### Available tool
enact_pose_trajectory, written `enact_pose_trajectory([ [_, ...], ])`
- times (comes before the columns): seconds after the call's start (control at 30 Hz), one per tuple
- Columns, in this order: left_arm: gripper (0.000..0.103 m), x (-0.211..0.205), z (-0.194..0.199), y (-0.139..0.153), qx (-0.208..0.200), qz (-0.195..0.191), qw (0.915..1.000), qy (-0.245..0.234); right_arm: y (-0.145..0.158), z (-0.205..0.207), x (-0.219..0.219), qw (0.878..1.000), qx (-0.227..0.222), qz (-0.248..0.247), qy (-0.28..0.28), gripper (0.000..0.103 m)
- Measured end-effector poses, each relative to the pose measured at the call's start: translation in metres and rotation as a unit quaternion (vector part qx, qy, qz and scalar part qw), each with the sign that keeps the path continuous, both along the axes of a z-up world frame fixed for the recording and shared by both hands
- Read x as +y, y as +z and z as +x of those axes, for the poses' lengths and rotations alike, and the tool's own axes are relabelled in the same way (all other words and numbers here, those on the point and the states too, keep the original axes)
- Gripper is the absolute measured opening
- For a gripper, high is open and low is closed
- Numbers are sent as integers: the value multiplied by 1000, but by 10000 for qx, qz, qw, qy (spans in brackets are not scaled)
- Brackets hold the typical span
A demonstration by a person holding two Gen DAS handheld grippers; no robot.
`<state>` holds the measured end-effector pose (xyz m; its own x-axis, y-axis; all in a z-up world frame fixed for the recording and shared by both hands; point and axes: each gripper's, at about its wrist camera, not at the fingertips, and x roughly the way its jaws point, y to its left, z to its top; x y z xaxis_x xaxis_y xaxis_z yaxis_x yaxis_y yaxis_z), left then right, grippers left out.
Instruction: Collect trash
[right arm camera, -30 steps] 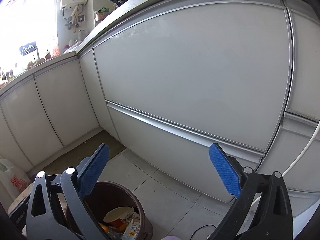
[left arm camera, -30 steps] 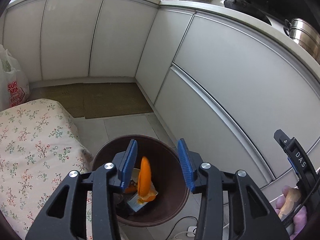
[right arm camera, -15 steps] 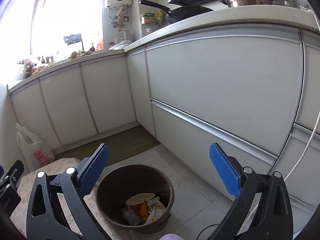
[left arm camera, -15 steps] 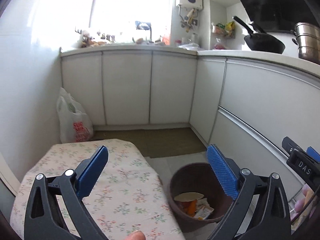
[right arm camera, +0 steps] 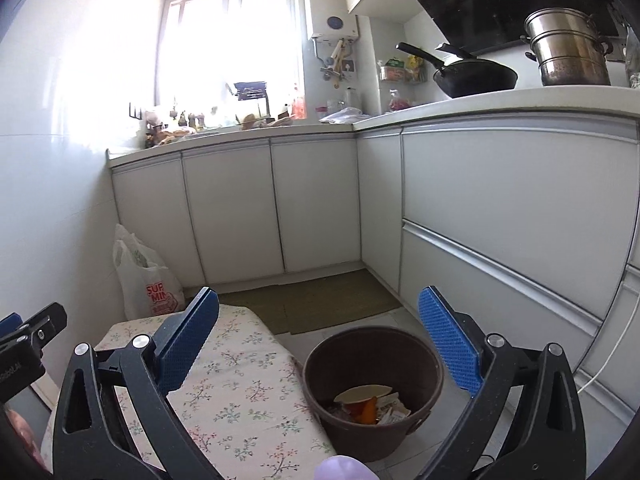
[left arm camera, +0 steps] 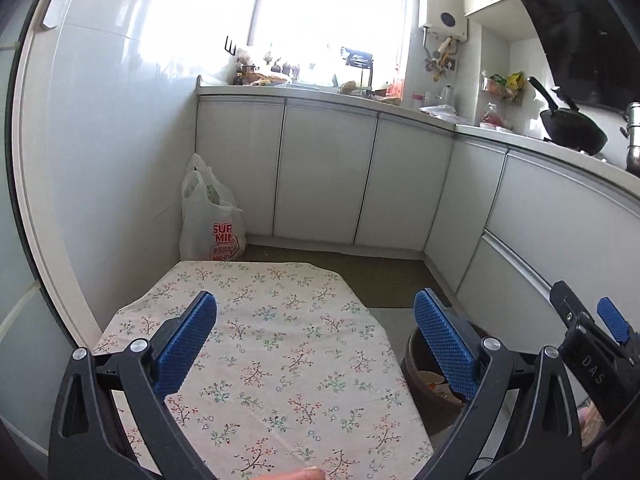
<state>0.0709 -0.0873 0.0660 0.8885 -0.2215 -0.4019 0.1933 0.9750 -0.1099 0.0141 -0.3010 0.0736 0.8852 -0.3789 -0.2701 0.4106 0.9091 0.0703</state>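
Both wrist views face corner cabinets; share floral tabletop, brown bin.

A white tablecloth sprigged with small red, green and blue flowers fills the lower centre. At lower right a dark brown bin holds orange and white scraps. Left, a white bag carries red lettering.

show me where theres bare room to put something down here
The floral cloth table shows bare across its top, from the white bag to the brown bin. The green mat along the cabinets is open too. The window counter is crowded.
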Motion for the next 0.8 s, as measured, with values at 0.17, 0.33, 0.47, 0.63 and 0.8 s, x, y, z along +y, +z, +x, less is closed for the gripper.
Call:
enact_pose_trajectory([
  [0.17, 96, -1, 2, -17, 260, 185, 9995, -67, -13, 7, 20, 9995, 234, -193, 128, 96],
  [0.33, 96, 2, 2, -22, 293, 178, 9994, -2, -14, 3, 31, 9994, 165, -239, 177, 96],
  [0.47, 96, 6, 2, -22, 317, 146, 9994, 12, -15, 3, 33, 9991, 185, -291, 240, 96],
  [0.63, 96, 7, 5, -22, 333, 148, 9993, 50, -15, 3, 34, 9991, 167, -289, 245, 96],
  [0.8, 96, 6, 8, -24, 421, 164, 9990, 16, -15, 4, 34, 9991, 184, -271, 267, 96],
])
